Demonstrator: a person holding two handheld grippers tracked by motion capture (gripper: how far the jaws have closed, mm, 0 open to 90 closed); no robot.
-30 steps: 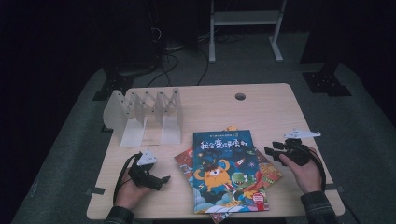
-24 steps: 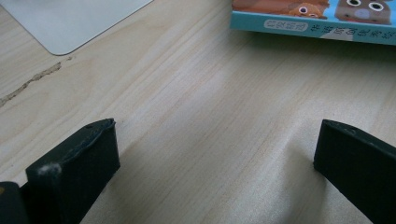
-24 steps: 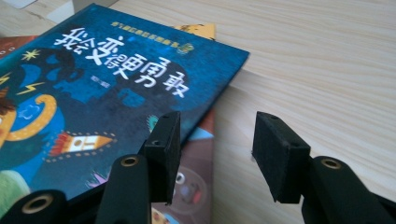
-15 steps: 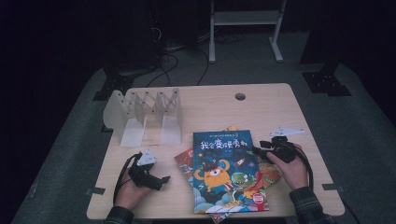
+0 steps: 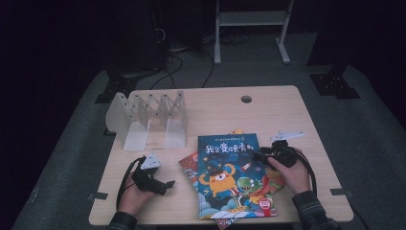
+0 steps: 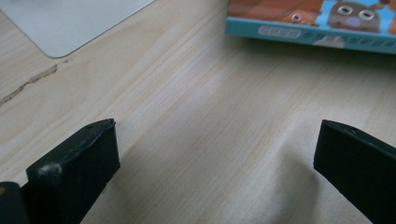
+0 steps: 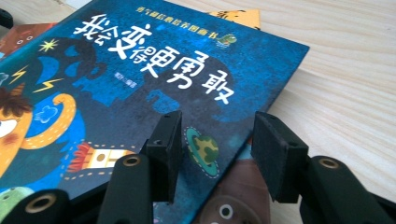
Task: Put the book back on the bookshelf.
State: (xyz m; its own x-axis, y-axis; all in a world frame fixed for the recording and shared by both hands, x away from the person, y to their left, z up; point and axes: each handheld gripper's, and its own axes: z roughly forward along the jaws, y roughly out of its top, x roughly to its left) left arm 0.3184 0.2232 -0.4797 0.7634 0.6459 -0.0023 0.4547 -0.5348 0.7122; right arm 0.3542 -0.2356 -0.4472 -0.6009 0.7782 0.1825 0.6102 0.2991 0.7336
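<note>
We count three picture books (image 5: 233, 179) in a stack, one folding book rack (image 5: 148, 117), two grippers.

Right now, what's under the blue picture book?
Under the blue picture book lie other books: a red cover at its left, an orange corner above. Their covered parts stay hidden.

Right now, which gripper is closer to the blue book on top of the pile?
Right. The right gripper is at the blue book's right edge, one jaw over the cover. The left gripper rests on bare table, left of the books.
</note>
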